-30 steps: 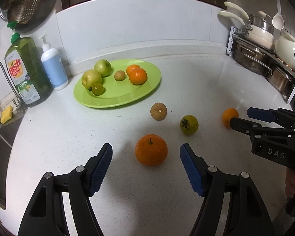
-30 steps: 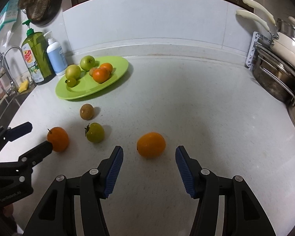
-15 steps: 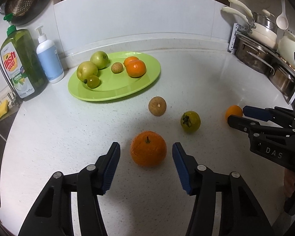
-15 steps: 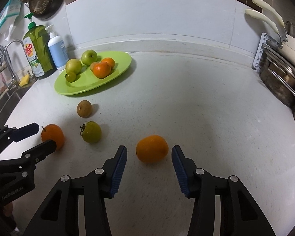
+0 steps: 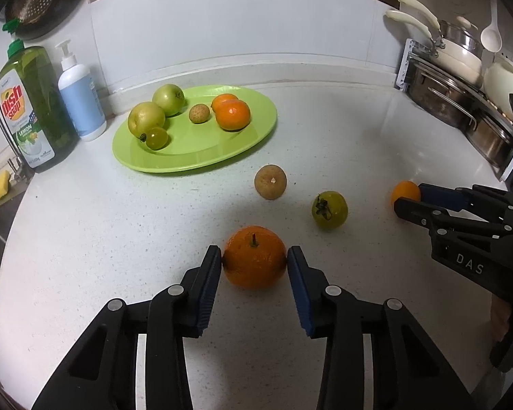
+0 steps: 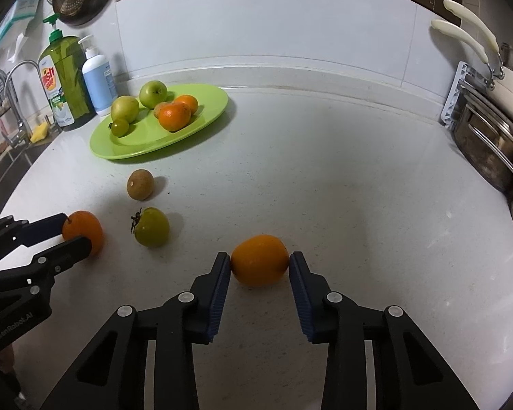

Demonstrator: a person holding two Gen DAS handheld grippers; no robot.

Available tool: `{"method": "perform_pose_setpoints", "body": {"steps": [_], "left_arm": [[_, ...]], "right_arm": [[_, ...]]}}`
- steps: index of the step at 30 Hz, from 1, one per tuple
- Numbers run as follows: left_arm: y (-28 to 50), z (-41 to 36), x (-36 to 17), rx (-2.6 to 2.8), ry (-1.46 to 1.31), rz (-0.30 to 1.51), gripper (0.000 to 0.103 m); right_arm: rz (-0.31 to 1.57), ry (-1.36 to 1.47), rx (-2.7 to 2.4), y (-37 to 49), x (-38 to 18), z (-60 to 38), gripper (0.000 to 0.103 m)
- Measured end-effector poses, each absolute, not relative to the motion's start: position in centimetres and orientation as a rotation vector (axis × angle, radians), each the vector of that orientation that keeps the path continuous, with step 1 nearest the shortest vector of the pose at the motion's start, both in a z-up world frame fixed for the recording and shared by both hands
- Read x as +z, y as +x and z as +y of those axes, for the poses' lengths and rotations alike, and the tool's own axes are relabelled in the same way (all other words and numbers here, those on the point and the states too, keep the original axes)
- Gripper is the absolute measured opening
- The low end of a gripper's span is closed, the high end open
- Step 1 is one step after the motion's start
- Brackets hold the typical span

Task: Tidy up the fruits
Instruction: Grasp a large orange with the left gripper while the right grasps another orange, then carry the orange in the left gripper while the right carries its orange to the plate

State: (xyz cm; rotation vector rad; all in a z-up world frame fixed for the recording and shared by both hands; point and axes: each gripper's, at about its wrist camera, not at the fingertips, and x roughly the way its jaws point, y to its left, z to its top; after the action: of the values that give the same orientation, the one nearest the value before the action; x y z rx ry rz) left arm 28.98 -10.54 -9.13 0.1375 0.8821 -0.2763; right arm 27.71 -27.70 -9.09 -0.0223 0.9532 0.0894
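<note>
On the white countertop [image 5: 85, 239], left gripper [image 5: 254, 263] just closed pinching a stemmed orange [image 5: 254, 256], right gripper [image 6: 259, 266] just closed pinching a smooth orange [image 6: 259, 263].

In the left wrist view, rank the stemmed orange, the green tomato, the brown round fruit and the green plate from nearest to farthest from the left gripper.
1. Stemmed orange, between the left gripper pads.
2. Green tomato, ahead right.
3. Brown round fruit, straight ahead.
4. Green plate, far left.
</note>
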Motion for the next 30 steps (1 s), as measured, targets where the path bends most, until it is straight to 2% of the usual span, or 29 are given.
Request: {"method": "perform_pose_setpoints", "body": {"steps": [10,14,16,20,24,30], "left_arm": [[28.6,-10.4,-8.2,-0.288,0.134,0.858,0.037],[28.3,-10.5,-7.8,-0.304,0.136,0.84,0.029],[28.3,-10.6,-7.8,-0.309,0.148,0.833,0.029],[28.1,-10.5,-7.9,-0.315,0.152,0.827,0.031],[28.2,-10.3,-8.7,-0.32,0.151,0.862,0.042],[28.2,-10.4,-9.6,-0.339,0.143,0.886,0.041]], "right_arm": [[0.937,-0.01,0.092,27.3,-8.5,-27.6,0.036],[0.926,-0.009,0.093,27.0,-7.9,-27.4,0.036],[0.927,-0.007,0.095,27.0,-7.8,-27.3,0.036],[0.935,-0.01,0.093,26.9,-7.9,-27.0,0.036],[0.94,-0.004,0.094,26.8,-7.9,-26.9,0.036],[0.94,-0.005,0.098,26.7,-7.8,-26.7,0.036]]}}
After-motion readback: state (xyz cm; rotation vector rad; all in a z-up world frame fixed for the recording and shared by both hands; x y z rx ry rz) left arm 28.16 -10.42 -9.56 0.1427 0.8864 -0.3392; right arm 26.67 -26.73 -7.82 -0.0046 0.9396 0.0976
